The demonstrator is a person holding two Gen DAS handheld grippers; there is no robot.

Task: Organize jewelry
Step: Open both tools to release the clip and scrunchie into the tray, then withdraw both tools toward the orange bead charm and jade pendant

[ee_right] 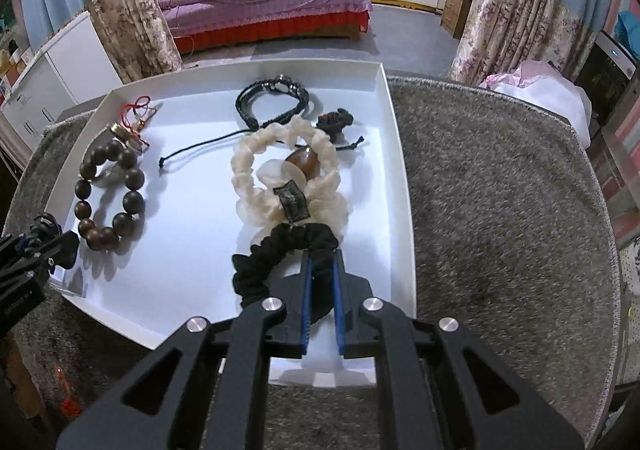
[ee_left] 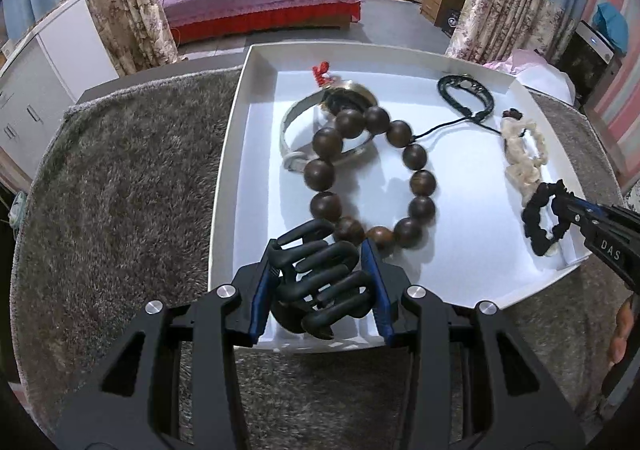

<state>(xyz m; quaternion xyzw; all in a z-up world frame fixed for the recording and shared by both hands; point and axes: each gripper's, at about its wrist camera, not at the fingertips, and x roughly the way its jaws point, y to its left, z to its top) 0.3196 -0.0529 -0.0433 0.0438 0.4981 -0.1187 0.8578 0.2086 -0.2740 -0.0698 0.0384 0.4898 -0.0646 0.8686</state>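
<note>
L gripper (ee_left: 320, 282) clamps black claw clip (ee_left: 320, 282), R gripper (ee_right: 320, 262) pinches black scrunchie (ee_right: 280, 262); both over white tray (ee_right: 400, 169) near edge, prob. for dropping in.

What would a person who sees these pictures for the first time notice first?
Most striking is the white tray on the grey shaggy rug, with a bracelet of big dark wooden beads lying in its middle. At the tray's near edge the left gripper holds a black claw hair clip. On the tray's right side the right gripper pinches a black scrunchie, just below a cream scrunchie.
</note>
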